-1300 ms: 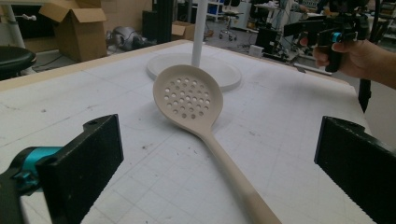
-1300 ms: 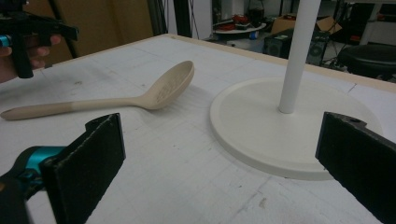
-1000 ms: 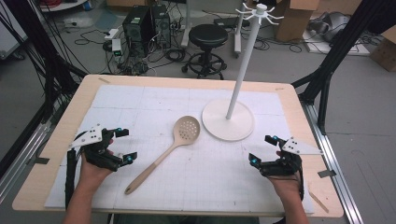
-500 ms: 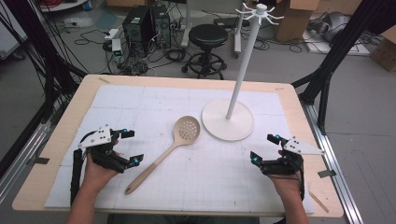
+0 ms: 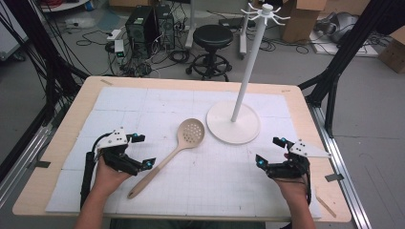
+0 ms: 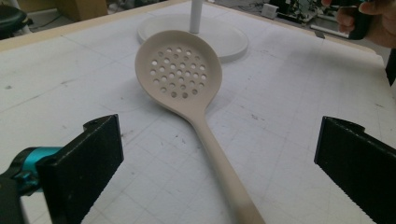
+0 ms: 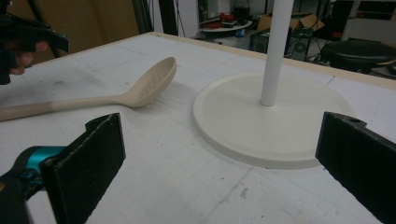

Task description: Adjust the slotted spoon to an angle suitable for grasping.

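Now that the left gripper has slid rightward toward the slotted spoon lying mid-frame on the tabletop, we see its handle between wide-open, empty jaws in the left gripper view. The right gripper waits lower right, also wide open and empty, so we judge a grasp is imminent.

A light wooden table covered by a white gridded mat stands on a grey floor. Beyond its far edge sit a black round stool, black computer towers and a tangle of black cables. Cardboard boxes line the back at the right. Black frame struts rise at both sides, and metal rails run along the table's edges.
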Tool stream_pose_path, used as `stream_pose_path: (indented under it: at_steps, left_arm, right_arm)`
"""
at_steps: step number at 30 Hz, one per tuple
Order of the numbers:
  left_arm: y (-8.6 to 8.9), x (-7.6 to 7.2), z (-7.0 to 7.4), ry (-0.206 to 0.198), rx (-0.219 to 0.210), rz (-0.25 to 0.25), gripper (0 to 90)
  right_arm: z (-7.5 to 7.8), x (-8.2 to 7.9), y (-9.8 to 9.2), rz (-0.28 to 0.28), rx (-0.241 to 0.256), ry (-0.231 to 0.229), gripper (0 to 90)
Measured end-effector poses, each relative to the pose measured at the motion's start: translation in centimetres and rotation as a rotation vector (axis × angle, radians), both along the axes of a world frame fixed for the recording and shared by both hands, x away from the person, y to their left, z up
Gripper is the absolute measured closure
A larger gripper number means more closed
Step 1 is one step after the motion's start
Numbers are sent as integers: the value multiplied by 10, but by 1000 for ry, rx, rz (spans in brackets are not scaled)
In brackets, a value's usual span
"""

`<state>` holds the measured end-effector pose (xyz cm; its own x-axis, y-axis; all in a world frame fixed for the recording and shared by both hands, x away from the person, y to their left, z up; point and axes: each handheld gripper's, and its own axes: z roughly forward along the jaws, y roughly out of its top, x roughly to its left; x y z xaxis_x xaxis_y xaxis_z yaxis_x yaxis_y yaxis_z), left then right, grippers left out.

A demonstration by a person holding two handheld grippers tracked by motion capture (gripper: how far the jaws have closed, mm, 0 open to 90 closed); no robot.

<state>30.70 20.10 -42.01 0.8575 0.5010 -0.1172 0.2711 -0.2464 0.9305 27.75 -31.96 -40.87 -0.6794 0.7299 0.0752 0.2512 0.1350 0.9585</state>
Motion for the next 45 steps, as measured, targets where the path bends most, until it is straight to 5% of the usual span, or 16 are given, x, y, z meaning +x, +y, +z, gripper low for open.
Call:
stream_pose_path:
  at_steps: [12,16,24,31,35,45]
  left_arm:
    - [-33,10,-11,109,180,20,27]
    - [-40,12,-13,162,251,-35,315]
    - [-53,11,-15,177,387,-20,362]
    - [-55,11,-18,178,448,-26,483]
    - [-57,10,-16,183,461,-67,634]
    - [-58,10,-12,179,504,-54,672]
  right_arm:
    - [-2,0,0,-2,-20,10,2]
    - [-4,0,-1,-3,-25,18,2]
    - [-5,-1,-3,-5,-35,20,2]
    - [-5,-2,-3,-7,-43,22,2]
    - [-6,-1,-3,-4,-51,20,2]
    - [-6,-2,-1,-4,-57,29,2]
